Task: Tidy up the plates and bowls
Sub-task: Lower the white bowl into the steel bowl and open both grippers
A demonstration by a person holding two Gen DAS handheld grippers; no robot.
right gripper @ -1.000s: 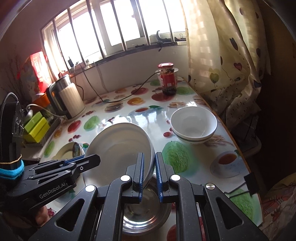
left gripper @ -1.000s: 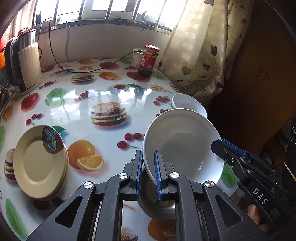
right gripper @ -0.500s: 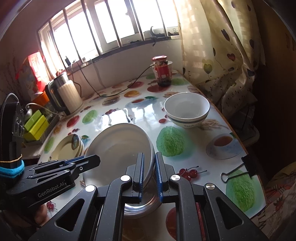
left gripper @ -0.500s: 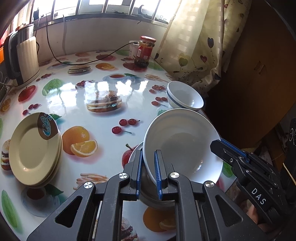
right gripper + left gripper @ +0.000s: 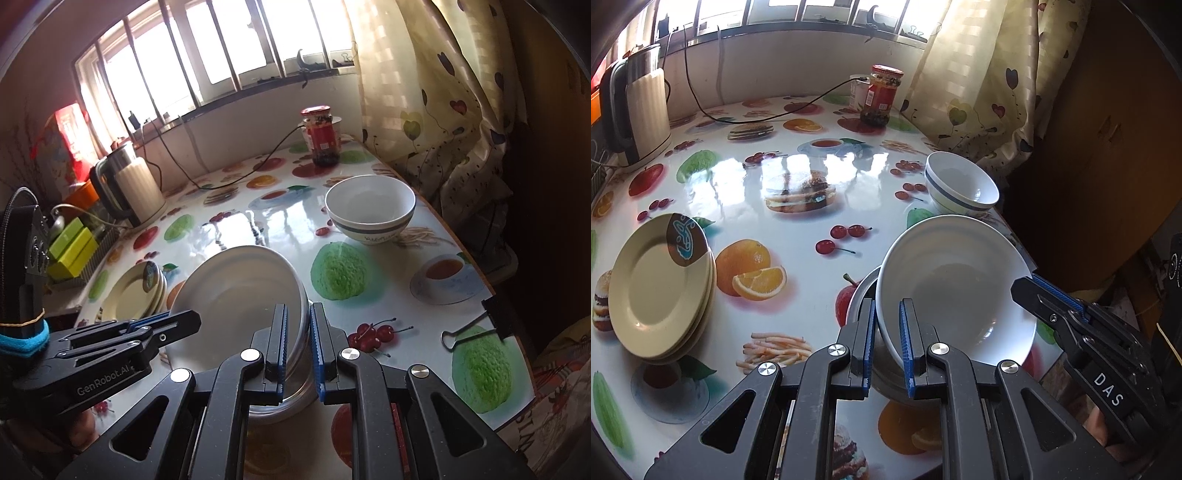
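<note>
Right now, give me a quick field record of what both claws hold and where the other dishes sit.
left claw: shut on the near rim of the large white bowl
right claw: shut on the opposite rim of the same bowl
bowl attitude: tilted, over a metal bowl on the table
striped white bowl: upright, toward the curtain-side table edge
cream plates: stacked, on the table's left side
other: kettle, jar, binder clip on table edge
</note>
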